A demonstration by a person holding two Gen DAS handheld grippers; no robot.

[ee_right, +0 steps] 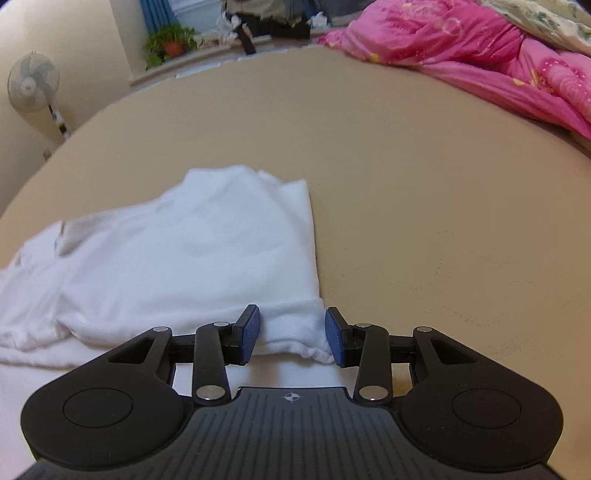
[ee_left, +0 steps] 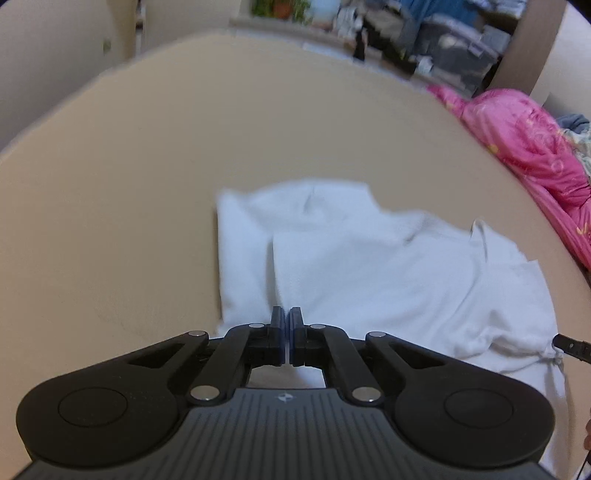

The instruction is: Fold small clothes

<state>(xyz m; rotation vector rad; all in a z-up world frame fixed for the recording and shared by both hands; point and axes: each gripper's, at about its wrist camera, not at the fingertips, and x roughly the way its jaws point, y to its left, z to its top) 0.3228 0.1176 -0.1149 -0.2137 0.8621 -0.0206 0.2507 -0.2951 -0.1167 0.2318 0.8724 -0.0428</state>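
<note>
The white garment (ee_left: 369,266) is plain and unpatterned, lying on a flat tan surface (ee_left: 129,184) of one even shade. Beyond the garment, a bright pink quilt (ee_right: 461,40) carries faint yellow and paler pink swirls, edged by a cream fabric with grey-green sprigs (ee_right: 546,18). Both grippers are matt black with dark blue pads (ee_right: 251,332) and silver pivot pins, the left gripper (ee_left: 287,325) and the right gripper (ee_right: 293,330) alike

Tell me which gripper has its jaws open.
The right gripper: its jaws stand apart around the white garment's hem. The left gripper is shut.
</note>
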